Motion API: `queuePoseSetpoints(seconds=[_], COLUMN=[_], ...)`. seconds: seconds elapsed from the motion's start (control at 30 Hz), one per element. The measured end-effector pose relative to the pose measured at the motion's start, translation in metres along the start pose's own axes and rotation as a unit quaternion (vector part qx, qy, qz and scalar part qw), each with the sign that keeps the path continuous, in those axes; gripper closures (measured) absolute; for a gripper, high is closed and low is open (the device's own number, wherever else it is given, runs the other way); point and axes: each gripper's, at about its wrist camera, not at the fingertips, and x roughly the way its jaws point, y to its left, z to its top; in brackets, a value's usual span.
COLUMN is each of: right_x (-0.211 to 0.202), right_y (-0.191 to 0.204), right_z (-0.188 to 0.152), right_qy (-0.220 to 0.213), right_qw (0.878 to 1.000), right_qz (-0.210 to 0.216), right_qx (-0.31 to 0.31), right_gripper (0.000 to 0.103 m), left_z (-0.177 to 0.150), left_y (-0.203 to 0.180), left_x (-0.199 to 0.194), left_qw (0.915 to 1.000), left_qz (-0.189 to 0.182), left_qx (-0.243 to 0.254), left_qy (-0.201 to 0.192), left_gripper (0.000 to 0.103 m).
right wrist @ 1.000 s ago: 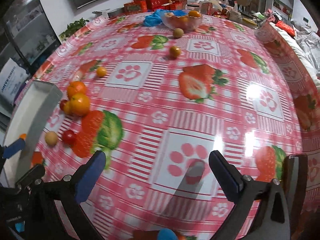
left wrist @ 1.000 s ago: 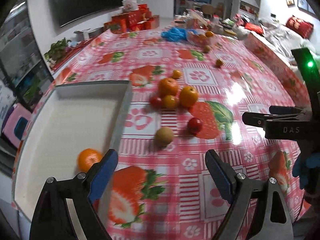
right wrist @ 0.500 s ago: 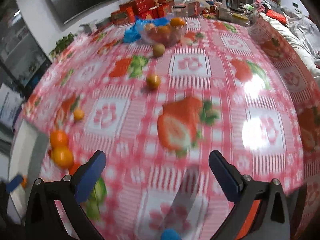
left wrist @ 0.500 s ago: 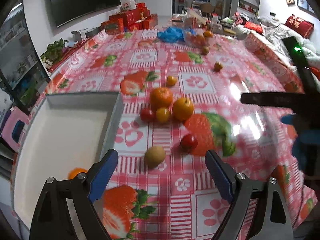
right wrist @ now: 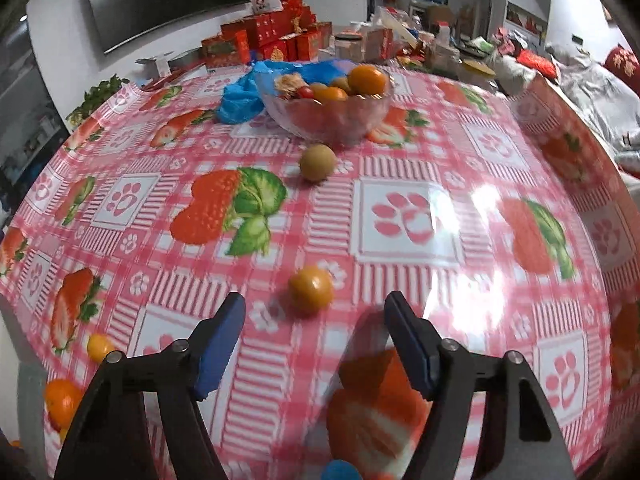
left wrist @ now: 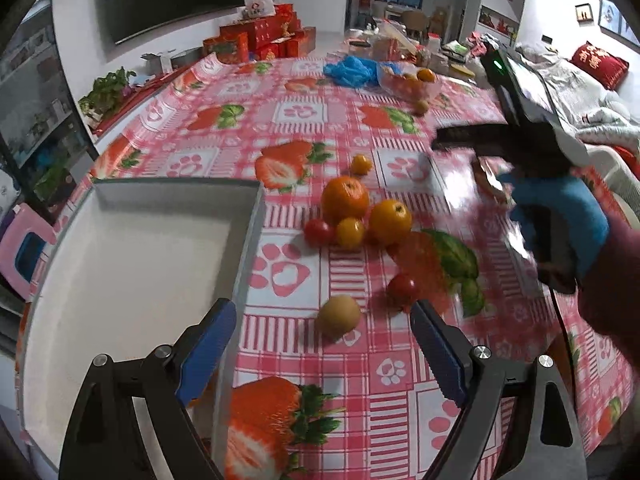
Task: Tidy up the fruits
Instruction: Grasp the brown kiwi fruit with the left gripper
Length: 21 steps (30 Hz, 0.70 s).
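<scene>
My left gripper (left wrist: 320,344) is open and empty, low over the table's near edge beside the white tray (left wrist: 120,264). A brown kiwi-like fruit (left wrist: 339,315) lies just ahead between its fingers, a red tomato (left wrist: 403,287) to its right. Further on sit two oranges (left wrist: 345,199) (left wrist: 389,221), a small yellow fruit (left wrist: 350,233) and another tomato (left wrist: 317,232). My right gripper (right wrist: 316,336) is open and empty, with a small orange fruit (right wrist: 310,289) just ahead of it. A brown fruit (right wrist: 317,162) lies before a glass bowl (right wrist: 332,120) of fruit.
The right hand-held gripper body (left wrist: 532,152) with a blue glove crosses the right of the left wrist view. A blue plastic bag (right wrist: 248,92) lies by the bowl. Red boxes (right wrist: 276,36) and clutter stand at the table's far end. A small yellow fruit (left wrist: 361,164) lies alone.
My right gripper has swept forward across the table towards the small orange fruit and the bowl. My left gripper has drawn back; the orange in the tray has gone out of view behind its finger.
</scene>
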Motion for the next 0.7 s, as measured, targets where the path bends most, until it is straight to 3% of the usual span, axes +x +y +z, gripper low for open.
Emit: queuePoseSetpoints(seconds=[0.07, 0.13, 0.17, 0.2, 0.5, 0.57, 0.7], right_x=[0.003, 0.003, 0.002, 0.001, -0.030, -0.040, -0.064], right_y=[0.002, 0.001, 0.001, -0.001, -0.019, -0.021, -0.024], right_z=[0.003, 0.004, 0.003, 0.003, -0.033, -0.044, -0.067], right_qy=[-0.006, -0.011, -0.014, -0.015, -0.002, -0.001, -0.001], right_qw=[1.000, 1.000, 1.000, 1.000, 0.996, 0.995, 0.993], right_qz=[-0.006, -0.009, -0.006, 0.001, 0.084, 0.096, 0.119], right_qx=[-0.001, 0.000, -0.001, -0.001, 0.012, 0.007, 0.002], right_gripper=[0.038, 0.054, 0.071, 0.078, 0.078, 0.078, 0.078], left_z=[-0.004, -0.006, -0.007, -0.007, -0.010, -0.011, -0.010], left_y=[-0.005, -0.008, -0.010, -0.011, -0.012, -0.013, -0.018], left_x=[0.004, 0.007, 0.008, 0.010, 0.023, 0.027, 0.033], left_qw=[1.0000, 0.9999, 0.9999, 0.9999, 0.9999, 0.9998, 0.9989], left_qz=[0.000, -0.001, -0.002, -0.001, 0.007, 0.007, 0.021], left_qx=[0.008, 0.013, 0.014, 0.013, 0.011, 0.017, 0.041], left_qy=[0.002, 0.003, 0.004, 0.004, 0.005, 0.009, 0.002], left_gripper=[0.013, 0.013, 0.013, 0.013, 0.014, 0.027, 0.027])
